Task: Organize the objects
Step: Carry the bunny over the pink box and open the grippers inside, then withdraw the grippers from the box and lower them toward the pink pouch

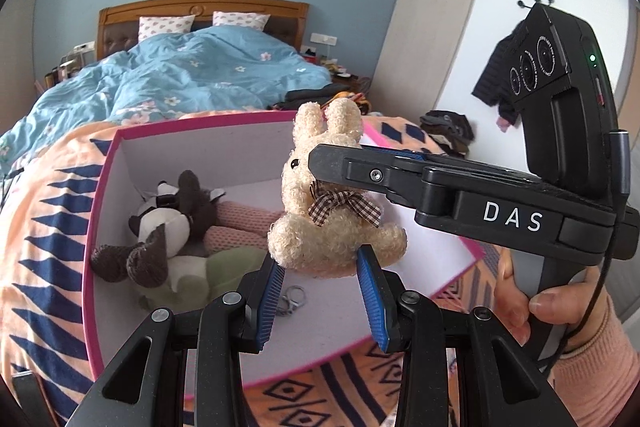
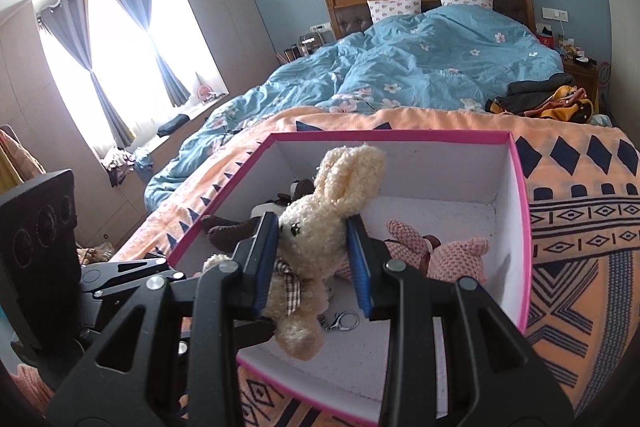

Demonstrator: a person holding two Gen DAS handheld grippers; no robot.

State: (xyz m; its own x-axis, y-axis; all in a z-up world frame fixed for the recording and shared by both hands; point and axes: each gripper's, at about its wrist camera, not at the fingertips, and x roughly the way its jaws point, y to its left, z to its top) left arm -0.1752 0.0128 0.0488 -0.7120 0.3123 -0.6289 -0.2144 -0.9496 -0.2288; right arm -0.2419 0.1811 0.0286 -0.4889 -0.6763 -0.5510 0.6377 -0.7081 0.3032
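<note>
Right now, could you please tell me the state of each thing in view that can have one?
Bunny: held over the box, head clamped by the right gripper.
Left gripper: open, pads at the bunny's bottom.
Box: open, no lid on it, on the bed.
Cow toy: lying in the box.
Pink toy: lying in the box.
Clasp: hangs from the bunny; whether it touches the box floor is unclear.
</note>
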